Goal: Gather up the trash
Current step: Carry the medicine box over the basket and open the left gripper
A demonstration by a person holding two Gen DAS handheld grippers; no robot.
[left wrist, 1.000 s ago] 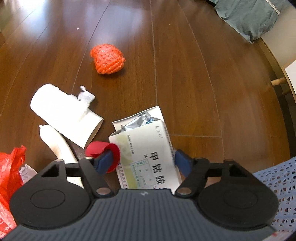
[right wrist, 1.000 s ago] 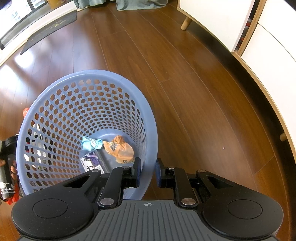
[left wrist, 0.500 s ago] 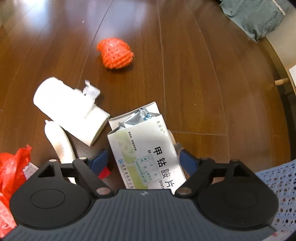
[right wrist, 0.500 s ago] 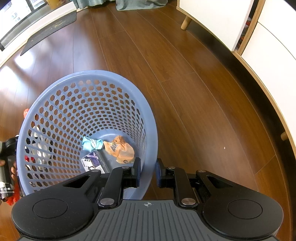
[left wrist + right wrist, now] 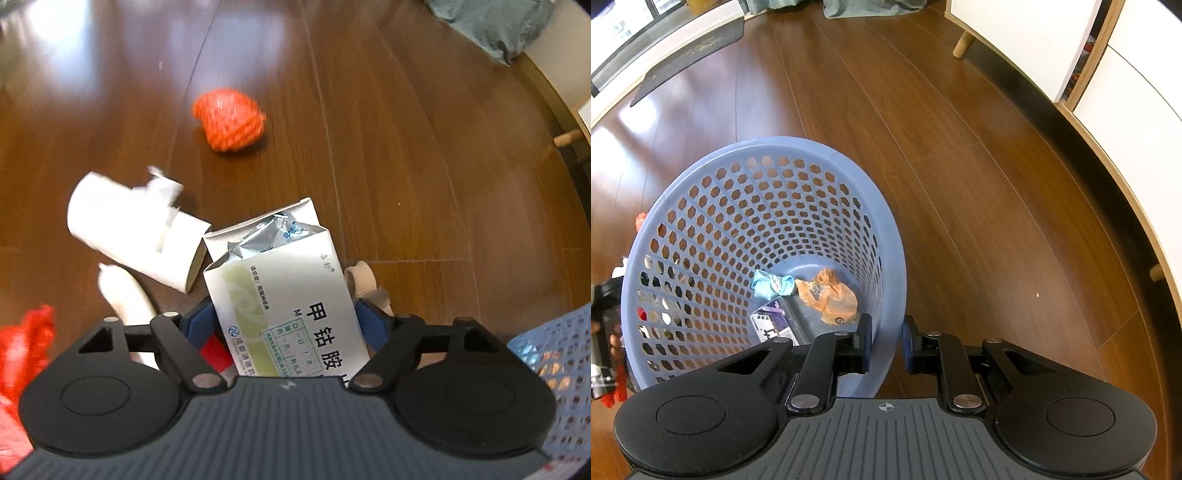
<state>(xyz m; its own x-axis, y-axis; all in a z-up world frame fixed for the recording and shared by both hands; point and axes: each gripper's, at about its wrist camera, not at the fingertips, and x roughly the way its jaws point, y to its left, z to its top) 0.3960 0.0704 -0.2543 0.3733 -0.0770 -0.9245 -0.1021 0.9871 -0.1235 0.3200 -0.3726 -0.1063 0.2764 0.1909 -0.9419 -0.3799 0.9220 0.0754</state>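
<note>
A white medicine box (image 5: 280,291) with a silver blister pack sticking out of its open end lies lengthwise between the blue pads of my left gripper (image 5: 284,321). The pads press on its two long edges, so the gripper is shut on it. My right gripper (image 5: 886,341) is shut on the near wall of the blue mesh basket (image 5: 701,192), one finger inside and one outside. On the basket floor lie a blue wrapper (image 5: 772,286), an orange-brown wrapper (image 5: 827,299) and a purple-white pack (image 5: 774,321).
On the wooden floor lie a white paper roll (image 5: 136,236), an orange foam net (image 5: 231,123), a white oblong piece (image 5: 125,291), a red plastic bag (image 5: 22,347), a red cap (image 5: 214,352) and a tan tape roll (image 5: 362,278). The basket rim (image 5: 550,350) shows at the right. White cabinets (image 5: 1027,37) stand behind.
The left gripper's fingers widened a little, then closed onto the box, which now fills more of the view. The floor litter slid down in the view. The right gripper and basket held still.
</note>
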